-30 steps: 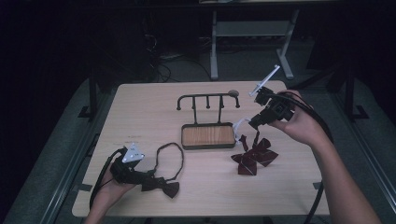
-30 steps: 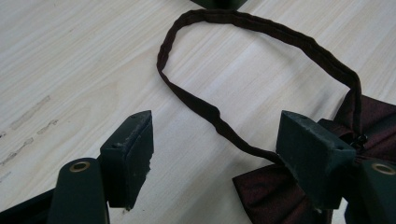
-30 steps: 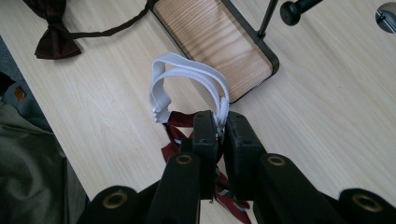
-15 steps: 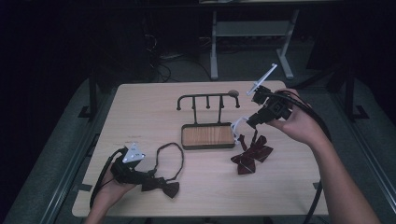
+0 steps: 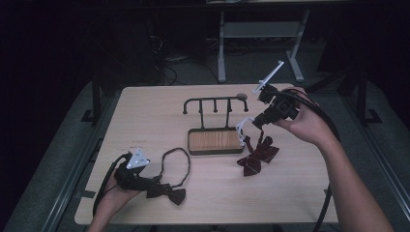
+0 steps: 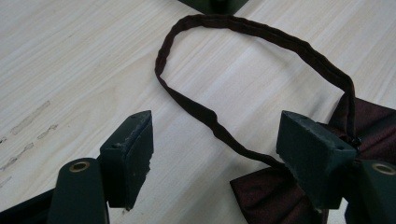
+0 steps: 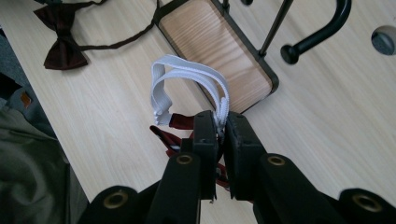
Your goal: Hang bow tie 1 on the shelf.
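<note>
On the pale wooden tabletop (image 5: 145, 116) a black rack with a wooden base (image 5: 215, 141) stood near the middle, its row of hooks rising behind it. Just right of that base lay a dark red bow tie (image 5: 256, 153), its white elastic strap (image 7: 187, 74) pulled up off the wood. The right hand-held gripper (image 5: 251, 123) hung above the tie, tilted down toward it, and its jaws were pressed together on the white strap, which looped out beyond the tips in the right gripper view. Near the front left edge a second bow tie (image 5: 167, 193), dark brown, lay flat, its thin neck band (image 6: 243, 60) curving in an oval toward the rack. The left hand-held gripper (image 5: 152, 183) rested low at that tie, jaws spread wide; in the left gripper view one jaw sat against the bow's knot while the band ran between the two jaws, gripped by neither.
</note>
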A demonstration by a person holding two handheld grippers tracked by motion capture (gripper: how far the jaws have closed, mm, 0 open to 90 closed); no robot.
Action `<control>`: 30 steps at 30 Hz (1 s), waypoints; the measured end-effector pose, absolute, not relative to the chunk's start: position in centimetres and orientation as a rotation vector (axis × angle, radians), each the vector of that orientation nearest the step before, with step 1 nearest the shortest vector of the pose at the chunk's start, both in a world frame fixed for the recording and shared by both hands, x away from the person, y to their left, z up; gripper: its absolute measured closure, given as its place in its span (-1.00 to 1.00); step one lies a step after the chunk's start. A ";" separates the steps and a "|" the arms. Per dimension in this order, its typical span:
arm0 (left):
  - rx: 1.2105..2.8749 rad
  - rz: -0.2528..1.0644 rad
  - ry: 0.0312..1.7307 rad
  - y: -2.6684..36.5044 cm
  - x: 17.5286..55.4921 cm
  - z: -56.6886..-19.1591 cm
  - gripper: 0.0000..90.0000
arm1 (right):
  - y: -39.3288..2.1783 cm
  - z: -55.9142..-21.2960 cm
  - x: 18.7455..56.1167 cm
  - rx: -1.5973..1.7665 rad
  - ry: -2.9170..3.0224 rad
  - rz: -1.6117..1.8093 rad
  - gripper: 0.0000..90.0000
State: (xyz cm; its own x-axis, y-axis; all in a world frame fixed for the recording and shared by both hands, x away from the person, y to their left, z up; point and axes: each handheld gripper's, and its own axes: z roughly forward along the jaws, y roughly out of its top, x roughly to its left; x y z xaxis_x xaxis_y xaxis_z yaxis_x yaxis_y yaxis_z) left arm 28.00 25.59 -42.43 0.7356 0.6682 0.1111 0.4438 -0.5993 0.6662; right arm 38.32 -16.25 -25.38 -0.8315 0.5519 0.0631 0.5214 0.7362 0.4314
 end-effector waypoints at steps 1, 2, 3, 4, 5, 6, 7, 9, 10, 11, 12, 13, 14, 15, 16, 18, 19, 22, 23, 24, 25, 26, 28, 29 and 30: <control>2.306 0.468 0.838 25.6 28.0 -42.5 -0.38 | -16.2 -25.3 38.5 0.882 2.861 0.680 0.85; 2.306 0.468 0.840 25.7 28.0 -42.5 -0.38 | -16.1 -25.2 38.6 0.889 2.861 0.673 0.85; 2.308 0.467 0.840 25.7 28.0 -42.5 -0.38 | -16.1 -25.1 38.8 0.888 2.861 0.672 0.85; 2.309 0.469 0.842 25.7 28.0 -42.5 -0.38 | -16.0 -25.0 39.0 0.889 2.859 0.669 0.85; 2.311 0.471 0.841 25.7 28.0 -42.5 -0.38 | -16.0 -25.0 39.1 0.892 2.857 0.671 0.85; 2.309 0.468 0.843 25.7 28.0 -42.5 -0.38 | -15.9 -24.9 39.3 0.896 2.855 0.666 0.85; 2.308 0.467 0.845 25.7 28.0 -42.5 -0.38 | -15.9 -24.8 39.5 0.898 2.854 0.665 0.85; 2.308 0.467 0.845 25.7 28.0 -42.5 -0.38 | -15.7 -24.7 39.8 0.906 2.849 0.661 0.85; 2.308 0.468 0.845 25.7 28.0 -42.5 -0.38 | -15.7 -24.7 40.0 0.906 2.847 0.656 0.85; 2.308 0.468 0.845 25.7 28.0 -42.5 -0.38 | -15.6 -24.6 40.2 0.912 2.847 0.655 0.85; 2.309 0.470 0.844 25.7 28.0 -42.5 -0.38 | -15.6 -24.6 40.5 0.919 2.845 0.645 0.85; 2.309 0.471 0.842 25.7 28.0 -42.4 -0.38 | -15.5 -24.5 40.7 0.929 2.840 0.639 0.85; 2.309 0.471 0.843 25.7 27.9 -42.4 -0.38 | -15.5 -24.5 40.9 0.931 2.840 0.641 0.85; 2.309 0.471 0.843 25.8 27.9 -42.4 -0.38 | -15.5 -24.5 41.1 0.934 2.839 0.638 0.85; 2.307 0.470 0.846 25.8 27.9 -42.4 -0.38 | -15.5 -24.5 41.3 0.940 2.836 0.630 0.85; 2.306 0.471 0.846 25.8 27.9 -42.4 -0.38 | -15.5 -24.4 41.6 0.952 2.834 0.622 0.85; 2.305 0.471 0.847 25.8 27.9 -42.4 -0.38 | -15.5 -24.4 41.9 0.963 2.829 0.613 0.85; 2.305 0.471 0.845 25.8 27.9 -42.3 -0.38 | -15.6 -24.3 42.5 0.988 2.823 0.616 0.85; 2.304 0.472 0.842 25.7 27.9 -42.4 -0.38 | -15.7 -24.4 42.7 0.994 2.821 0.614 0.85; 2.303 0.471 0.842 25.7 27.9 -42.4 -0.38 | -15.7 -24.5 43.1 1.009 2.817 0.604 0.85; 2.303 0.471 0.843 25.7 27.9 -42.4 -0.38 | -15.7 -24.5 43.2 1.019 2.816 0.597 0.85; 2.305 0.472 0.842 25.7 27.9 -42.4 -0.38 | -15.7 -24.6 43.5 1.028 2.813 0.595 0.85; 2.304 0.475 0.842 25.7 27.9 -42.3 -0.38 | -15.9 -24.9 44.0 1.054 2.806 0.592 0.85; 2.306 0.476 0.842 25.7 27.9 -42.3 -0.38 | -15.9 -25.0 44.2 1.060 2.804 0.597 0.85; 2.308 0.477 0.839 25.7 27.9 -42.3 -0.38 | -16.0 -25.1 44.4 1.068 2.800 0.602 0.85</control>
